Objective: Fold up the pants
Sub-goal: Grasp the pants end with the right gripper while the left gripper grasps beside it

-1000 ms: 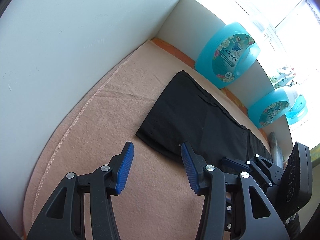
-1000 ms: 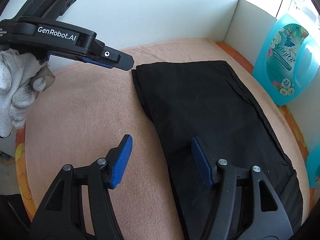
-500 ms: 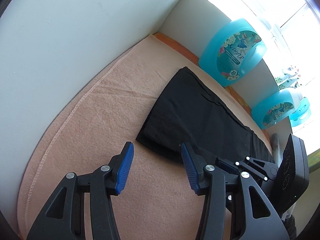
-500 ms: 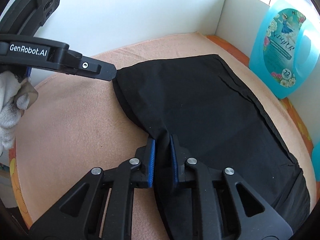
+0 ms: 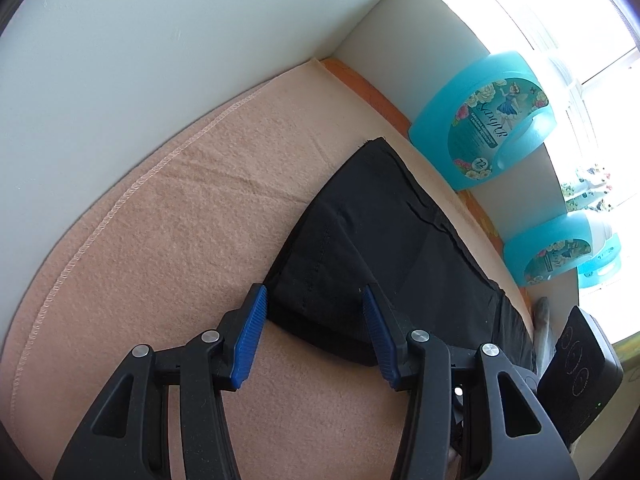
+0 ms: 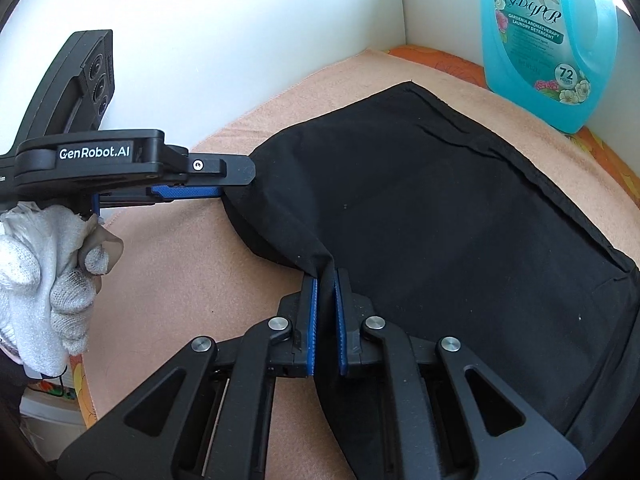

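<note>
In the left wrist view, the left hand-held gripper [image 5: 314, 334] is open, and its blue ribbed pads stand on both sides of the near corner of the black fabric pants [image 5: 384, 248] without pressing it. The pants lie on the peach fleece blanket [image 5: 168, 240] that covers the counter, near a turquoise plastic detergent bottle [image 5: 486, 126] at the far right. This position probably prepares a second hold.

In the right wrist view, the right hand-held gripper [image 6: 325, 312] is closed on the near edge of the pants [image 6: 440, 208], so the cloth rises into a small ridge. A white knitted glove [image 6: 44, 276] holds the left hand-held gripper [image 6: 224, 184] at the left corner.
</note>
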The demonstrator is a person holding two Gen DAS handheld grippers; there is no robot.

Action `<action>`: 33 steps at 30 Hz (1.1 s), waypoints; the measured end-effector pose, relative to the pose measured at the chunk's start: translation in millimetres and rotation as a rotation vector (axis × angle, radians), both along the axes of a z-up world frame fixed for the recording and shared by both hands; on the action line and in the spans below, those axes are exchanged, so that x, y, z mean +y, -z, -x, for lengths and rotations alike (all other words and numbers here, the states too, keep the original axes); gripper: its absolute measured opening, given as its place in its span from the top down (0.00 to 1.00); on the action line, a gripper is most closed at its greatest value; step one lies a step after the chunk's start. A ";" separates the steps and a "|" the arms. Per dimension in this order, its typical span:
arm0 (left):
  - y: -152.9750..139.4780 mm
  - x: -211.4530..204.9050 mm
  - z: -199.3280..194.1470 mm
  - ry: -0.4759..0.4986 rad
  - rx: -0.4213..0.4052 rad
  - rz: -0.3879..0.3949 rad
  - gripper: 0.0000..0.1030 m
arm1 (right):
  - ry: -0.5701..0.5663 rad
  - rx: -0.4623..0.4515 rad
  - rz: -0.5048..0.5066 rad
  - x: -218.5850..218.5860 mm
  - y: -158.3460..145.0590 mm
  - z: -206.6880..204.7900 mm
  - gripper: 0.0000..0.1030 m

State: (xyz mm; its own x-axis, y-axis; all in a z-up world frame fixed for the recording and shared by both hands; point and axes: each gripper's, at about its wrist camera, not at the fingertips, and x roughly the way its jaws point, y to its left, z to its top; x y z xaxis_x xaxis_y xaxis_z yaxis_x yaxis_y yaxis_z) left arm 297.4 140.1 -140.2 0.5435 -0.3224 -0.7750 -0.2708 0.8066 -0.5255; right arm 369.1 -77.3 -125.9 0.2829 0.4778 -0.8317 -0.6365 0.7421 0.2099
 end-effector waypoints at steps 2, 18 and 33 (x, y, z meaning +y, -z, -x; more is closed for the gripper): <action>-2.4 -2.4 0.7 -0.008 0.006 -0.043 0.53 | -0.002 -0.001 -0.001 0.0 -0.1 0.3 0.92; 0.7 -19.1 -7.9 0.051 -0.083 0.004 0.65 | 0.007 0.012 -0.021 -3.4 2.2 -2.1 0.92; -13.9 -12.5 -1.3 0.053 -0.188 0.028 0.90 | 0.007 0.010 -0.009 -1.6 2.9 -3.7 0.92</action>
